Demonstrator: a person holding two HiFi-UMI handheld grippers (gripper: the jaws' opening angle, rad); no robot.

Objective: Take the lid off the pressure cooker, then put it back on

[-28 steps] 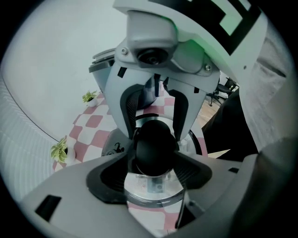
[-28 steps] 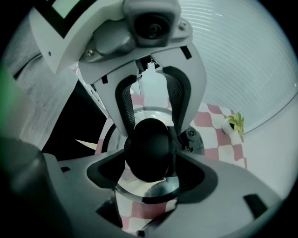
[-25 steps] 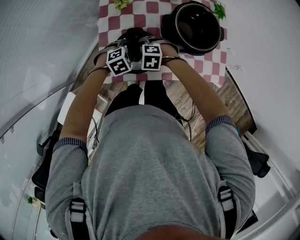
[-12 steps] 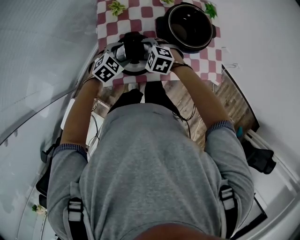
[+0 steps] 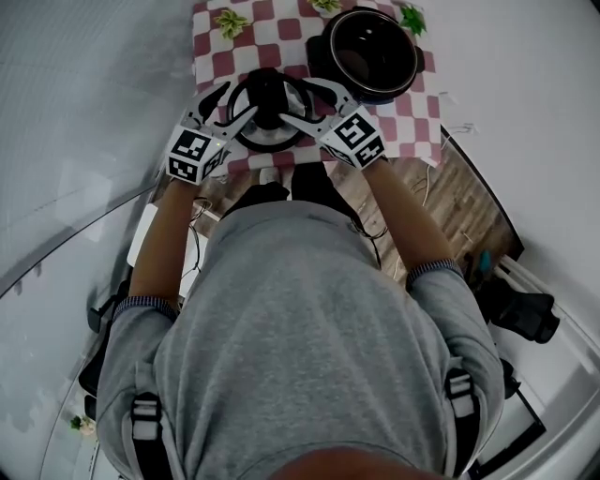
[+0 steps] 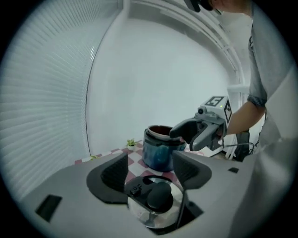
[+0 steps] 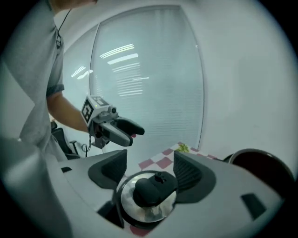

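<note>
The steel lid (image 5: 265,111) with its black knob lies on the checkered cloth, in front of the open pressure cooker (image 5: 375,94). My left gripper (image 5: 239,101) hangs over the lid's left edge and my right gripper (image 5: 293,100) over its right edge, tips facing each other. In the left gripper view the lid (image 6: 156,200) shows low, beneath the open left gripper (image 6: 151,167), with the cooker (image 6: 156,153) behind. In the right gripper view the lid (image 7: 148,195) sits below the right gripper (image 7: 150,165). Its jaws are closing a little, with nothing between the pads.
The red and white cloth (image 5: 412,127) covers a small table near the wall. Small green plants (image 5: 232,21) stand at its far edge. Wooden floor (image 5: 464,202) with cables runs to the right. Window blinds fill the left side.
Both grippers have lifted up and swung apart, so the two marker cubes now sit wide of each other. The lid, hidden under them before, now shows on the cloth.
</note>
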